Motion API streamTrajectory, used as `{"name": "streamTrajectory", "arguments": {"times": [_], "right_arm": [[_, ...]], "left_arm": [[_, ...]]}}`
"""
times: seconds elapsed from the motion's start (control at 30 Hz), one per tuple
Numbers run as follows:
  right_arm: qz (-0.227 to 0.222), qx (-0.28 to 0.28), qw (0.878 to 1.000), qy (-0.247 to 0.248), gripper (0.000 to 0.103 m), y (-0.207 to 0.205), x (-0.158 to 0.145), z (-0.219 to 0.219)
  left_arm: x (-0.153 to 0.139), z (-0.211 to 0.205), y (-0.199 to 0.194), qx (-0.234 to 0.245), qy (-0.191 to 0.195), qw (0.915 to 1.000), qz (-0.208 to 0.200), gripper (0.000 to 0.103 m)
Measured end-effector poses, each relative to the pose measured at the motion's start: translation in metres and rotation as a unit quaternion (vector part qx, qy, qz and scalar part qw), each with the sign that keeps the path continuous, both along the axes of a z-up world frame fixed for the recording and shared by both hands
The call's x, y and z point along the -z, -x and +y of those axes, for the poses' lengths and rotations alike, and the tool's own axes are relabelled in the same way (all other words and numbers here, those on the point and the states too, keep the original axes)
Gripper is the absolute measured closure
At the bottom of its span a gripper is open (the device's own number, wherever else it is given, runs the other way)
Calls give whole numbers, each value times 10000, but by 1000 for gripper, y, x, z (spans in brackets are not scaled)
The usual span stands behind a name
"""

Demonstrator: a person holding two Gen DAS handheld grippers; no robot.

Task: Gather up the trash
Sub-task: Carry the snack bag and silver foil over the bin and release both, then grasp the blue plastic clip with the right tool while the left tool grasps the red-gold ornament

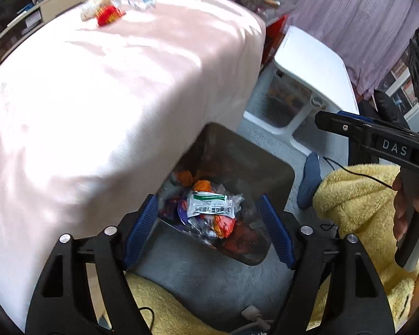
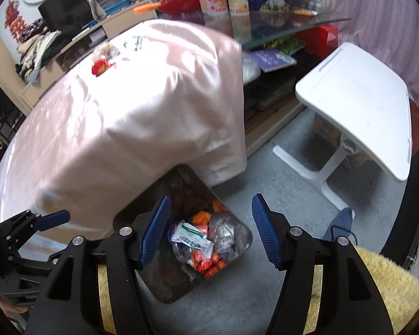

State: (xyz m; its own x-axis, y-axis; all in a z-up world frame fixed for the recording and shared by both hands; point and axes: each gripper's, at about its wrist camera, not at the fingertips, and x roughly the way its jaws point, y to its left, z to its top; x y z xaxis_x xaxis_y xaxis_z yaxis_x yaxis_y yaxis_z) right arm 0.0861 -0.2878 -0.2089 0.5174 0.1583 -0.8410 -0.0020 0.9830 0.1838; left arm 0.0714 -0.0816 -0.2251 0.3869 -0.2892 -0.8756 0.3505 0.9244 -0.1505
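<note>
Trash mostly gathered, judging by the heap of wrappers in the dark bin (image 1: 237,195) on the grey carpet, tucked against the near right corner of the pink-covered table (image 1: 111,97). Uppermost in the heap: a white-and-green sachet (image 1: 209,205) among orange and red packets. Left to collect, apparently: a red wrapper (image 1: 109,16), a pale crumpled packet (image 1: 93,7) and clear plastic scrap (image 1: 142,1), grouped near the far edge of the table. Left hand-held gripper (image 1: 209,229) spread wide and empty above the bin; right hand-held gripper (image 2: 209,231) likewise spread wide, carrying nothing. Open room across the bare tabletop for a reach to the far pieces. Tighter on the right: white side stand (image 2: 357,103) close by, table corner overhanging the bin's rim.
</note>
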Motion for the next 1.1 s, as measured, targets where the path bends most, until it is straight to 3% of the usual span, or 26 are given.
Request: {"name": "streamTrajectory", "arguments": {"times": [0.17,0.57,0.77,1.1], "right_arm": [[-386,-112,9991,-95,40,-18,-32,4],[-676,-806,9942,-224,40,-113,-62,68],[-675,-1138,9908,-290,40,-172,-61,98],[-384,-1349,9895,-361,40,-266,-33,128]], "left_arm": [[-34,27,-11,-234,219,9990,-324,22],[-60,72,-99,-818,-209,9935,-763,20],[-61,76,-149,-945,-230,9921,-797,22],[-44,65,-232,-841,-165,9942,-648,25]]}}
